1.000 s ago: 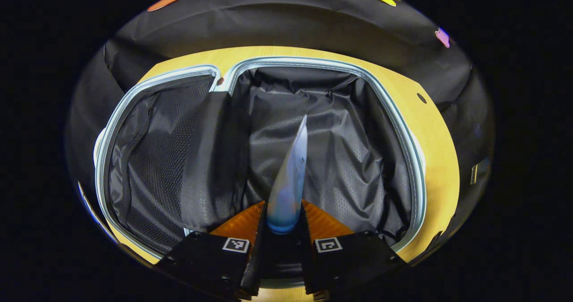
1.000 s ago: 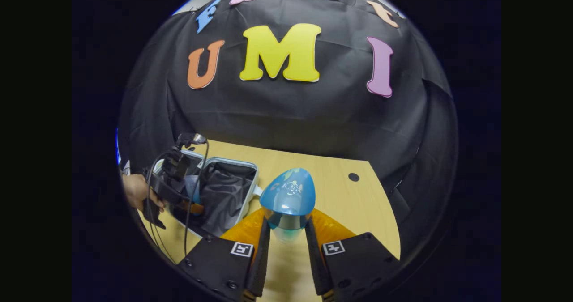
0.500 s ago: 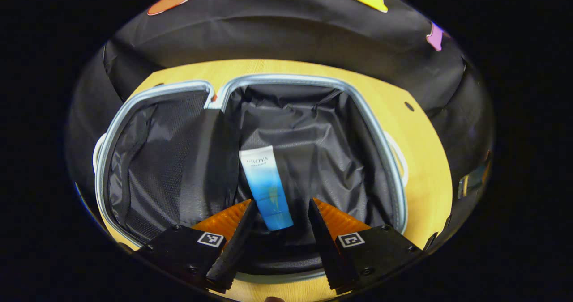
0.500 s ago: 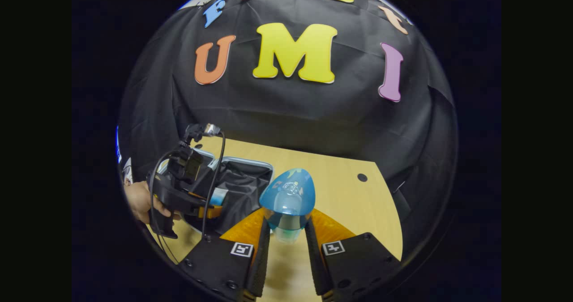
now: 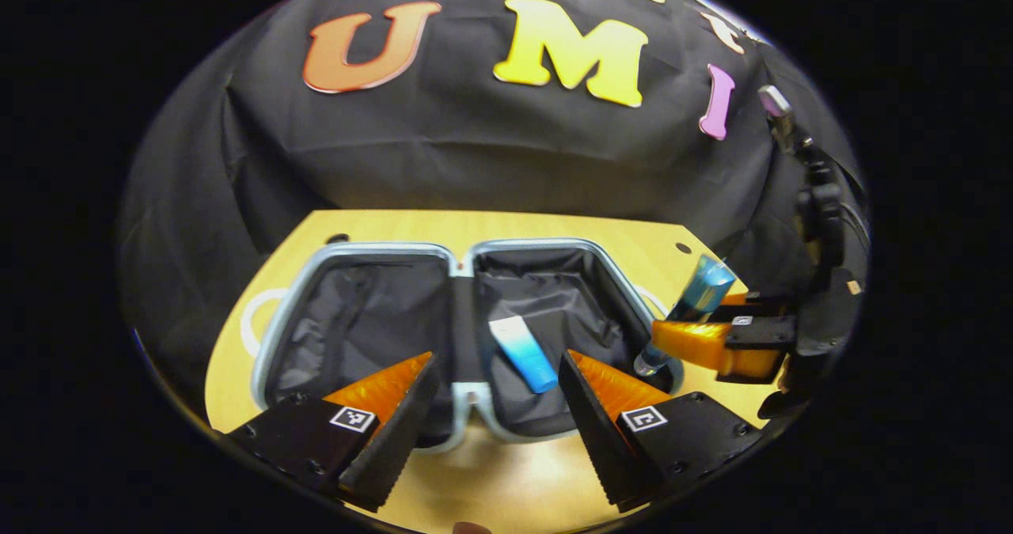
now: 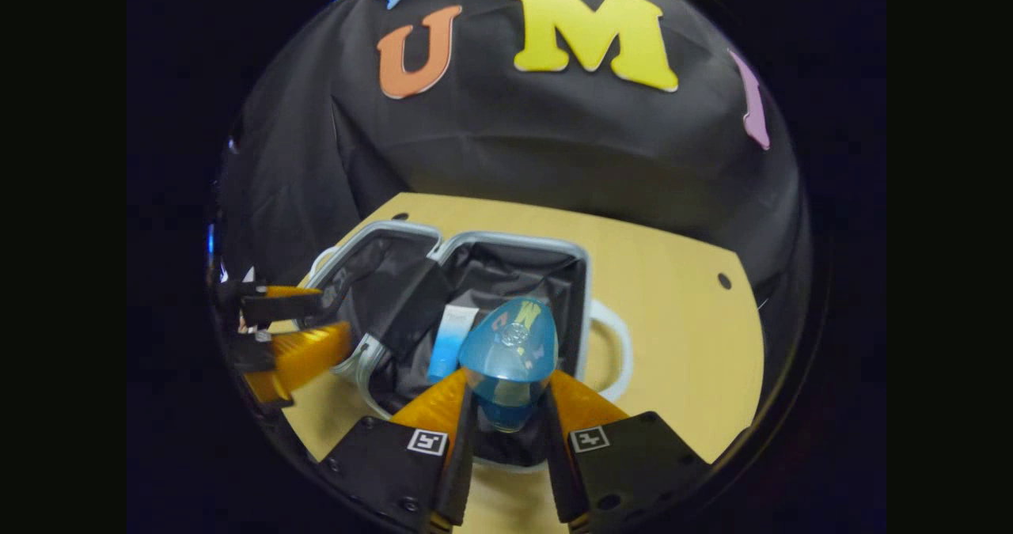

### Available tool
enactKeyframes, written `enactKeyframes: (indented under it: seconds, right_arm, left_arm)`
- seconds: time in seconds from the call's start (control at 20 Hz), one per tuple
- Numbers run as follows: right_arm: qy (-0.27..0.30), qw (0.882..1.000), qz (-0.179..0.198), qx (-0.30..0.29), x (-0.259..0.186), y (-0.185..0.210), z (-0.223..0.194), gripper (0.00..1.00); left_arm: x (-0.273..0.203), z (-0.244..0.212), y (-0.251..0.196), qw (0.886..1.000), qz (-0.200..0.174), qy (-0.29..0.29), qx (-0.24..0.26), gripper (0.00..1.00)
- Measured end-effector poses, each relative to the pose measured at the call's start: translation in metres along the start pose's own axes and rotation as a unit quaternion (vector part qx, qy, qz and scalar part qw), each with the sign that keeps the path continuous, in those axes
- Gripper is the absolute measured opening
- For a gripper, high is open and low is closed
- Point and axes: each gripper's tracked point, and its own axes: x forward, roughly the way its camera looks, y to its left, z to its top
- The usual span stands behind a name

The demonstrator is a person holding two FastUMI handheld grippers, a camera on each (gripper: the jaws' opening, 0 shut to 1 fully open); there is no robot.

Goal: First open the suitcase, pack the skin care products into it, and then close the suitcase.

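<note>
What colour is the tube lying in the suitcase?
The tube fades white to blue, clearest in the left gripper view.

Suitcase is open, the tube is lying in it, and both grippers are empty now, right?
Not quite. The suitcase is open and the tube lies in it, and the left gripper is open and empty, but the right gripper is shut on a blue bottle. The right gripper view shows it, held over the suitcase.

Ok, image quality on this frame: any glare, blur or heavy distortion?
Left gripper view: sharp, the table edge bowed by the fisheye, the suitcase lining dim. Right gripper view: the bottle close to the lens looks swollen and slightly soft, with a small highlight on it.
</note>
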Motion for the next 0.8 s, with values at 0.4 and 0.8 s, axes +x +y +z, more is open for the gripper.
enactKeyframes:
  seconds: [0.4, 0.8]
  right_arm:
    - [0.064, 0.998, -0.013, 0.021, 0.074, 0.015, -0.007, 0.40]
    - [0.117, 0.989, -0.059, 0.067, 0.122, 0.002, -0.020, 0.40]
  left_arm:
    - [-0.050, -0.031, 0.139, 0.992, 0.094, -0.039, -0.070, 0.98]
    - [-0.030, -0.041, 0.237, 0.957, 0.134, -0.064, -0.251, 0.99]
